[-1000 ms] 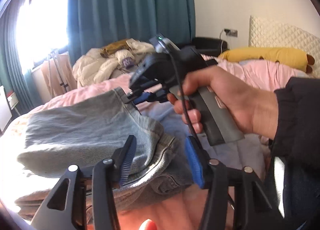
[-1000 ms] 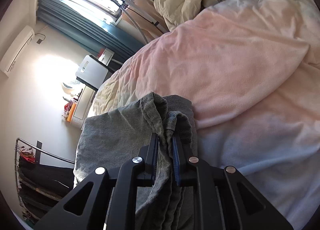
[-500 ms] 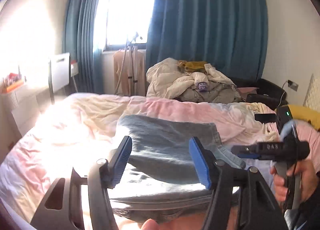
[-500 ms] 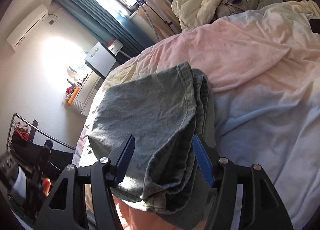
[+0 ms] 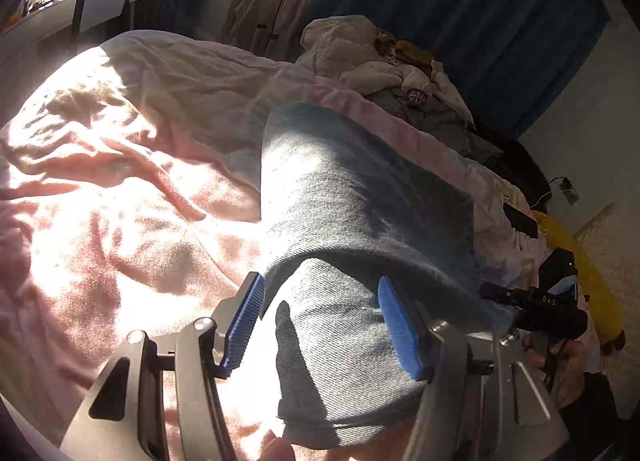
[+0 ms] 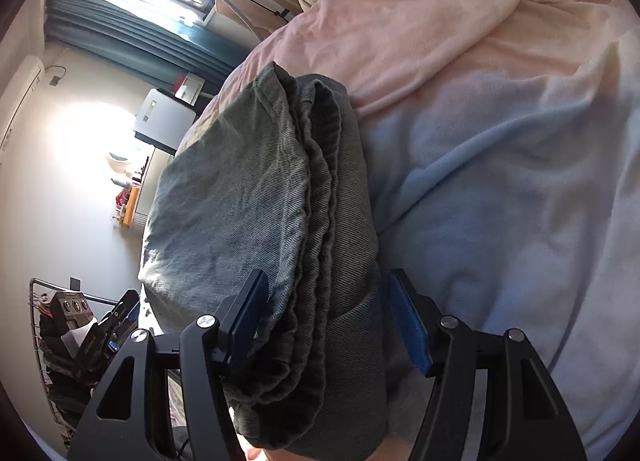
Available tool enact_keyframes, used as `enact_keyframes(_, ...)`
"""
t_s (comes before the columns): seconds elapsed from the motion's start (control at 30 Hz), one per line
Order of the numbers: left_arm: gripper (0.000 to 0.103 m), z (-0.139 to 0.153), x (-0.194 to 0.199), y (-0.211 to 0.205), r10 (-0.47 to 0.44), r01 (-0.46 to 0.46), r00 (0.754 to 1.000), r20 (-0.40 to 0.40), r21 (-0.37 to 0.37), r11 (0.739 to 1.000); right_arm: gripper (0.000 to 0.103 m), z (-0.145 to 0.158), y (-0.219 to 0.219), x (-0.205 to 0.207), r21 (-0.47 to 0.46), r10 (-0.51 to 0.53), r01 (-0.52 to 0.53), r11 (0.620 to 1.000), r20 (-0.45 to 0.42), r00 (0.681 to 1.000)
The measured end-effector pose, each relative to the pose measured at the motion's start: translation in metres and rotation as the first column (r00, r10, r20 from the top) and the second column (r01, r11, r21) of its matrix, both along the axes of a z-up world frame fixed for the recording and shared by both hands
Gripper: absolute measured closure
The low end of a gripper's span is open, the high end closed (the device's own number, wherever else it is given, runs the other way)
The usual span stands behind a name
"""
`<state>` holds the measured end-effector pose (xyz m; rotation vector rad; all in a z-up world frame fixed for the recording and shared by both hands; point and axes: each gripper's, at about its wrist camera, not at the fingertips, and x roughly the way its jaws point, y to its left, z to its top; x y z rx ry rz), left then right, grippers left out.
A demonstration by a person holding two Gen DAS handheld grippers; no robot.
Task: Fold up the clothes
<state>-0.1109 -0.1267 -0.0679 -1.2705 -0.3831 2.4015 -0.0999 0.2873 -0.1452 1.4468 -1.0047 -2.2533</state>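
Right gripper (image 6: 326, 321) has let go of the jeans (image 6: 280, 221), which now lie folded on the bed (image 6: 500, 141) between both sets of wide jaws, left gripper (image 5: 320, 325) included, so I judge this fold finished.

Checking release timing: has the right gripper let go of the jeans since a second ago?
Yes. The right gripper was clamped on the folded jeans; its pads now stand apart, the jeans resting on the pink bedding.
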Motion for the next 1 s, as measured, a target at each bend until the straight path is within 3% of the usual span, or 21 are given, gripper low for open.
enact_keyframes(0.13, 0.042, -0.019, -0.01, 0.002, -0.041, 0.036, 0.996, 0.076, 0.065, 0.997, 0.04, -0.011, -0.004, -0.011, -0.04, 0.03, -0.029, 0.999, 0.031, 0.999)
enact_keyframes(0.23, 0.042, -0.023, -0.013, 0.001, -0.037, 0.028, 0.995, 0.09, 0.093, 0.995, 0.038, -0.005, -0.011, -0.014, -0.1, 0.058, -0.059, 0.993, -0.007, 0.998)
enact_keyframes(0.37, 0.042, -0.028, -0.012, 0.004, -0.018, 0.01, 0.995, 0.102, 0.078, 0.997, 0.038, 0.011, -0.022, -0.011, -0.076, 0.083, -0.09, 0.993, -0.087, 0.993)
enact_keyframes(0.43, 0.042, -0.031, -0.013, 0.003, -0.02, 0.009, 0.994, 0.112, 0.094, 0.996, 0.038, 0.009, -0.023, -0.011, -0.071, 0.077, -0.082, 0.994, -0.078, 0.994)
enact_keyframes(0.63, 0.041, -0.029, -0.007, 0.01, -0.017, 0.014, 0.993, 0.113, 0.025, 1.0, 0.039, -0.01, -0.023, -0.02, -0.099, 0.073, -0.074, 0.992, -0.01, 0.997)
enact_keyframes(0.83, 0.033, -0.032, 0.0, 0.017, 0.012, -0.005, 0.995, 0.101, -0.07, 0.998, 0.039, 0.005, -0.035, -0.014, -0.072, 0.121, -0.124, 0.99, -0.051, 0.991)
enact_keyframes(1.0, 0.027, -0.044, -0.001, 0.02, 0.005, 0.003, 0.991, 0.134, -0.059, 0.998, 0.041, -0.001, -0.04, -0.016, -0.042, 0.122, -0.123, 0.992, -0.034, 0.992)
